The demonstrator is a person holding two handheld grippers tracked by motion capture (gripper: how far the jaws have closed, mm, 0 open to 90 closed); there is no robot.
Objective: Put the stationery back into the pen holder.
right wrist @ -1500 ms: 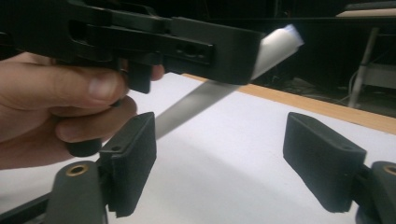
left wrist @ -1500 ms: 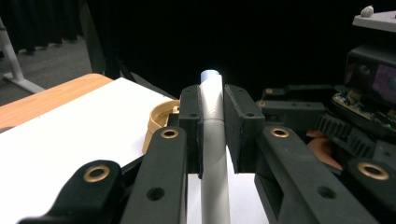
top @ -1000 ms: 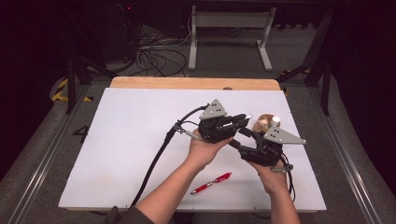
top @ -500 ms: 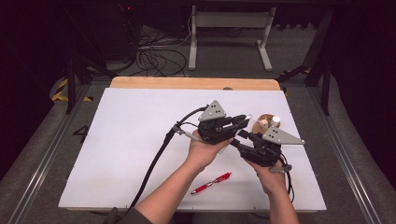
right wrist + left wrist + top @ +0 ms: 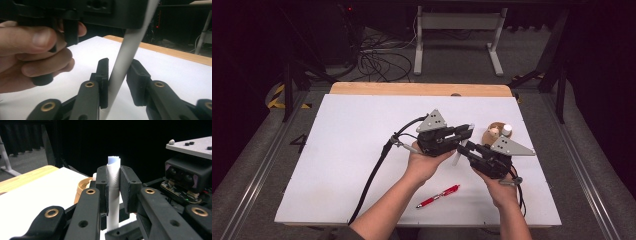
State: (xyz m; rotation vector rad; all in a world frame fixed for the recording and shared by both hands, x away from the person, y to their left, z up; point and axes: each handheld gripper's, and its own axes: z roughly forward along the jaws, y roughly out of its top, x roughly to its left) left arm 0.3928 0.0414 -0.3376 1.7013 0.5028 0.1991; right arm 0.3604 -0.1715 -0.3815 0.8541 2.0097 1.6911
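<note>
High view: finds the left gripper [image 5: 467, 130] near the middle of the white table [image 5: 347, 165], lying level and pointing across toward the right gripper [image 5: 463, 148], close enough nearly to touch. Catches a white paper roll [image 5: 456, 159] between the two, standing roughly upright with its lower end just over the table. Over in the left gripper view: shows the left gripper [image 5: 114, 173] clamped tight on the paper roll [image 5: 113, 167], both pads pressed flat against its sides, the top of the roll poking out above them. Also picks up a tan ring [image 5: 82, 187] lying on the table behind. In the right gripper view: has the right gripper [image 5: 118, 68] lower down on the same paper roll [image 5: 130, 47], with jaws that have just been closing, one pad against the slanting roll and the other up to its far side. Shows the left hand [image 5: 32, 50] close by, wrapped round its grip. Back on the high view: notes a red pen [image 5: 438, 195] lying apart near the table's front edge, between the forearms.
</note>
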